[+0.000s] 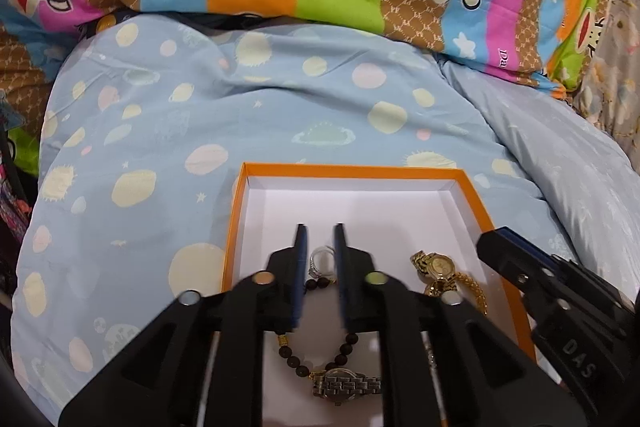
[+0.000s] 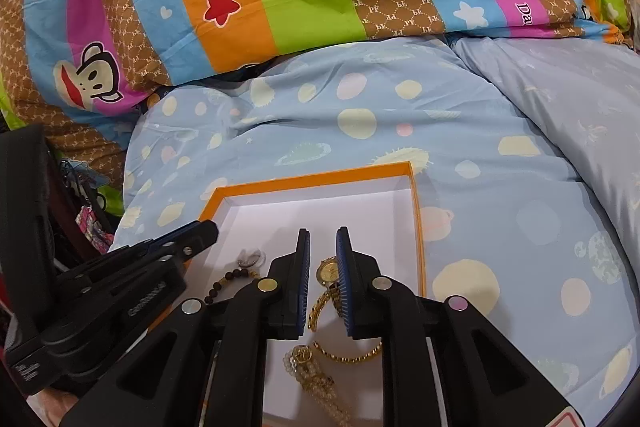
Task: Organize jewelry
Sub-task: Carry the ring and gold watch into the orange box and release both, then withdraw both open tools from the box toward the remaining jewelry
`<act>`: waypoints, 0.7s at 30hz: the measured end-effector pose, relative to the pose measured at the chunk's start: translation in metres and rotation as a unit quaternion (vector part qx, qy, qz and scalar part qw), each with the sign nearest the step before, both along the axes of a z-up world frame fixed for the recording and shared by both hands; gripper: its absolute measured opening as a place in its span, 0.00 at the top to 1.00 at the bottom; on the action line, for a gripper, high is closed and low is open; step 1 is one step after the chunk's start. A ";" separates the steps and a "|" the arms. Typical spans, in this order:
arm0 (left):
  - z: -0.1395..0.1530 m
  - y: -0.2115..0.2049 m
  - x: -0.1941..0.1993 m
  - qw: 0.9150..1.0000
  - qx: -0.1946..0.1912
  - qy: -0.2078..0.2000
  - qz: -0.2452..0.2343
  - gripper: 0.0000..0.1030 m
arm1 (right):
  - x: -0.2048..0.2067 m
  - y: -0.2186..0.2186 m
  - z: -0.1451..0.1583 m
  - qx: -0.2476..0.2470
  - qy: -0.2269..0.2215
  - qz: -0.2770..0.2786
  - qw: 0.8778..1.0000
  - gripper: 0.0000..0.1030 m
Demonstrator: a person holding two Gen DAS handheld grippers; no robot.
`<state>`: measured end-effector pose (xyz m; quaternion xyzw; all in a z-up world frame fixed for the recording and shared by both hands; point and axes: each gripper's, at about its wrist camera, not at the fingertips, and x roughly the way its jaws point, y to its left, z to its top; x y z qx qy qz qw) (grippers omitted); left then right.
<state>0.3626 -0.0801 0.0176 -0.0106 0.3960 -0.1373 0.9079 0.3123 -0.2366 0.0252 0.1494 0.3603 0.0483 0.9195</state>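
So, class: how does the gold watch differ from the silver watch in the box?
The gold watch is yellow-gold with a pale gold dial; the silver watch is grey steel. The gold watch lies near the orange box's right wall, the silver watch nearer the camera, touching dark beads. Both have metal link bands.

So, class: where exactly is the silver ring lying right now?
In the left wrist view, the silver ring lies in the orange box, between the left gripper fingertips, beside the dark bead bracelet.

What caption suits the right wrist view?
Open right gripper over gold watch in orange box on a bed.
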 end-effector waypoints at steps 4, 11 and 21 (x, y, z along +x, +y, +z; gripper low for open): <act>0.007 0.005 -0.011 1.000 0.003 -0.015 0.010 0.66 | -0.019 0.002 0.009 -0.016 -0.012 0.004 1.000 0.83; 0.027 0.031 -0.061 0.999 -0.001 -0.037 0.010 0.51 | -0.096 0.009 0.018 -0.031 -0.032 0.013 0.999 0.77; -0.002 0.091 -0.168 1.000 -0.013 -0.003 0.021 0.51 | -0.192 0.044 -0.017 -0.037 0.020 0.046 0.998 0.77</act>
